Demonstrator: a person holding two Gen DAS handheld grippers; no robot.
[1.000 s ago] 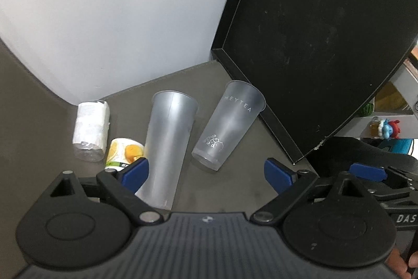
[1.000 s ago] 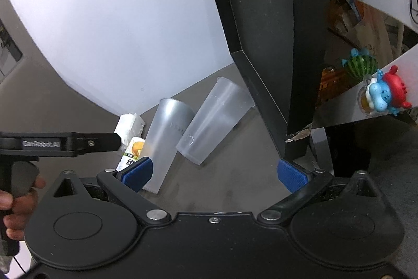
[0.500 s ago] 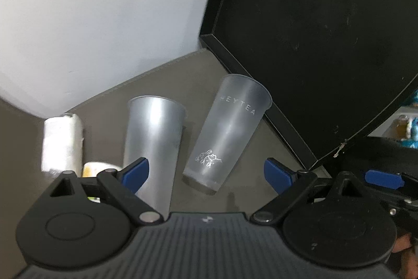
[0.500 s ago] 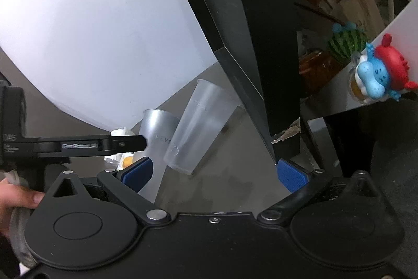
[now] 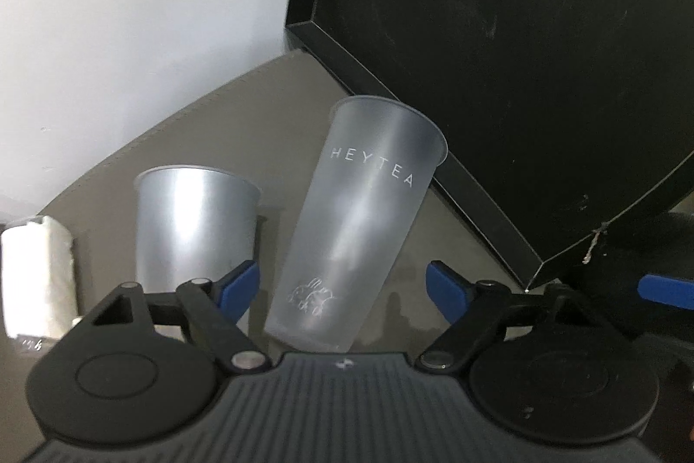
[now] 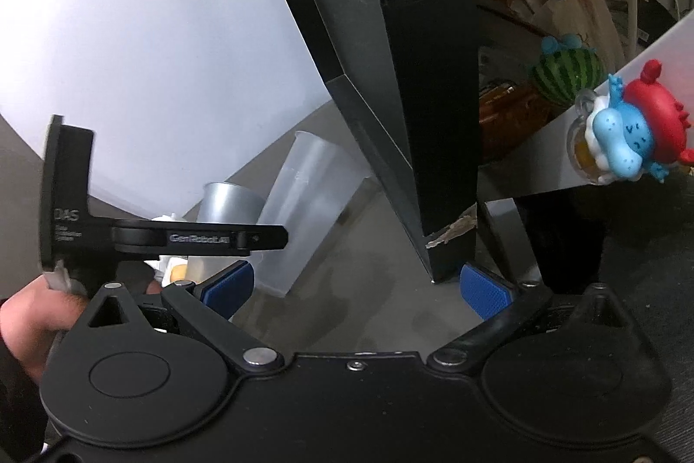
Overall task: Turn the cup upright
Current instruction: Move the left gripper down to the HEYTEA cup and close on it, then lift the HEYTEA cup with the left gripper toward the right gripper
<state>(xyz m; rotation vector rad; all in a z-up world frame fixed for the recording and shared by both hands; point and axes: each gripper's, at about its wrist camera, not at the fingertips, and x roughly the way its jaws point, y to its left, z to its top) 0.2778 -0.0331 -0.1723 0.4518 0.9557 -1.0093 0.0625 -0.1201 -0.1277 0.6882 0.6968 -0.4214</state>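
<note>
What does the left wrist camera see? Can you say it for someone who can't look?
A frosted HEYTEA cup lies on its side on a grey table, right between the open left gripper fingers. A second frosted cup lies to its left, and a black board stands behind.

Grey table (image 5: 433,246), two cups (image 5: 364,228)

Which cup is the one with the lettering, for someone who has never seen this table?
Find the big black panel standing at the right of the grey table. Lying beside its lower edge is a frosted cup, rim pointing away, lined up between the left gripper's open jaws. Unlike the plain cup to its left, it reads HEYTEA.
</note>
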